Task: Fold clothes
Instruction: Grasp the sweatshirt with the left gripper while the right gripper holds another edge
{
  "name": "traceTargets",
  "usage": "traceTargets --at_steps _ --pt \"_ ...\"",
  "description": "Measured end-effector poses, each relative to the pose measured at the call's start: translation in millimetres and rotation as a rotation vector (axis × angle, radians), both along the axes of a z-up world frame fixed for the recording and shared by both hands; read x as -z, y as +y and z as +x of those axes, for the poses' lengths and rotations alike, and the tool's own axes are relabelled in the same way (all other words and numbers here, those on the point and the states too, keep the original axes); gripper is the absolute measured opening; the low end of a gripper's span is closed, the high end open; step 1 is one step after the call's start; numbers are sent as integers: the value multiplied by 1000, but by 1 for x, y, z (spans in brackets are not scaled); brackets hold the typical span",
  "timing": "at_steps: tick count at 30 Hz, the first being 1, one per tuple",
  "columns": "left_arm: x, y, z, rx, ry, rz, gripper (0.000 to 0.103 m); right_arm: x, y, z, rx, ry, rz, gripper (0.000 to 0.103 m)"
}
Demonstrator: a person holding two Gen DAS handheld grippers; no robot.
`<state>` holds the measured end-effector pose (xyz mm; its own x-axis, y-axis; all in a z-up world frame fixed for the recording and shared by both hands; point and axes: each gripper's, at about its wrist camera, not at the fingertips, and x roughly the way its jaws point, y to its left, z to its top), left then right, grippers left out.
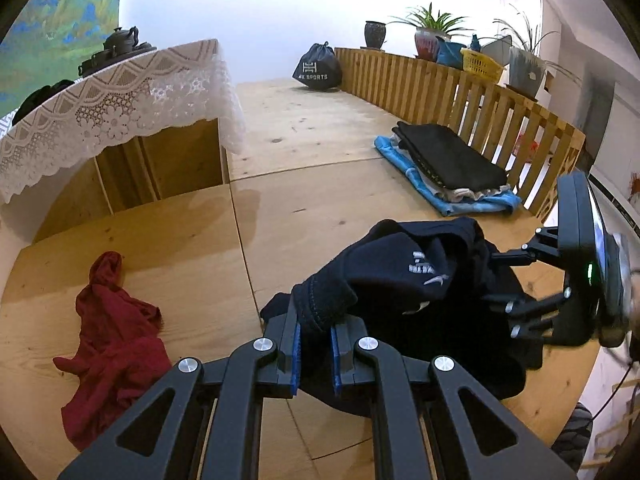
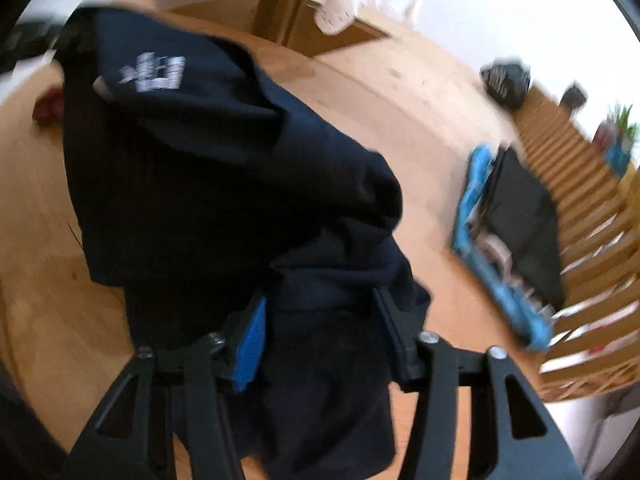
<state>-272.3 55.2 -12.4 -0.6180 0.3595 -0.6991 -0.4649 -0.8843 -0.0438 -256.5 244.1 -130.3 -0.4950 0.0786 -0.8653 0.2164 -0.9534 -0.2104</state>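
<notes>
Your left gripper (image 1: 314,340) is pinching a hemmed edge of the navy garment (image 1: 400,280), which is hanging bunched just above the wooden table (image 1: 280,208) at the near right. Your right gripper (image 2: 320,320) has cloth filling its jaws, but I cannot tell through the blur whether it is clamping. Confirm that bite, then start spreading both hands apart to flatten the garment, keeping clear of the red garment (image 1: 112,340) at left and the folded stack (image 1: 448,164) at far right.
</notes>
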Motion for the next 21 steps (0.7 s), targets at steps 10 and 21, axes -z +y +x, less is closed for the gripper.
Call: traceTargets --at_steps 10,21 --pt "-7 -27 -11 -41 -19 27 10 -86 73 16 194 113 -281 11" --pt "-192 -42 72 -45 339 13 10 -283 78 122 205 520 -280 7"
